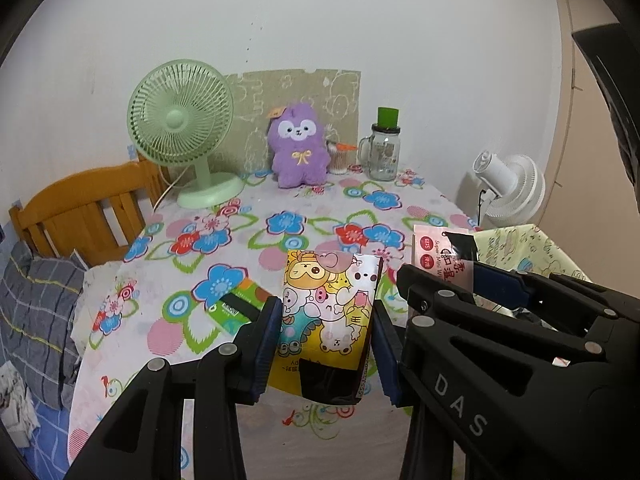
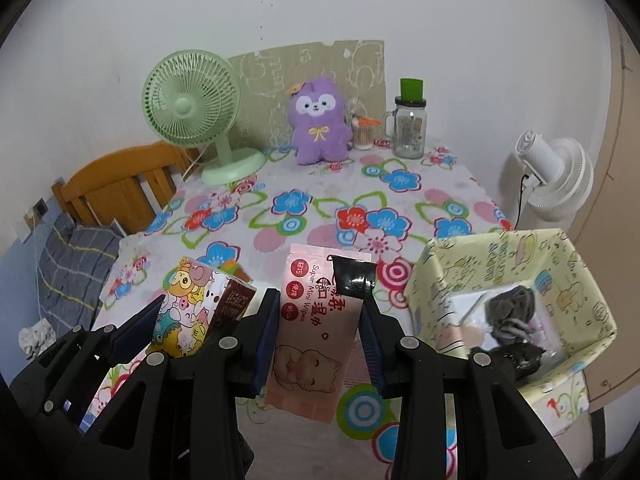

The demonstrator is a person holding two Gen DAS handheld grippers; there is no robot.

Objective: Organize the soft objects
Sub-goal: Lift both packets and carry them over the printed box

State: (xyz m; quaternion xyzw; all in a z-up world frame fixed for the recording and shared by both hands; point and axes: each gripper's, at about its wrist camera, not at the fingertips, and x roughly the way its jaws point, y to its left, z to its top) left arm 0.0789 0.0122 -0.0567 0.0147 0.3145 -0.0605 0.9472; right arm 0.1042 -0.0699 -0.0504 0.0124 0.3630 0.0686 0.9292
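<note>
My left gripper (image 1: 325,340) is shut on a yellow cartoon tissue pack (image 1: 328,312) and holds it above the flowered table's near edge. My right gripper (image 2: 318,336) is shut on a pink wet wipes pack (image 2: 316,332) with a cat drawing and holds it just to the right. Each gripper shows in the other's view: the right one (image 1: 496,284) and the left one with its pack (image 2: 192,308). A pale yellow fabric box (image 2: 576,256) stands at the right. It holds a grey soft item (image 2: 510,310) and other things. A purple plush (image 1: 298,146) sits at the table's back.
A green desk fan (image 1: 182,128) stands at the back left, a glass jar mug (image 1: 384,152) with a green cap at the back right. A green packet (image 1: 236,306) lies on the cloth behind the left fingers. A wooden bed frame (image 1: 80,208) lies left, a white fan (image 2: 556,180) right.
</note>
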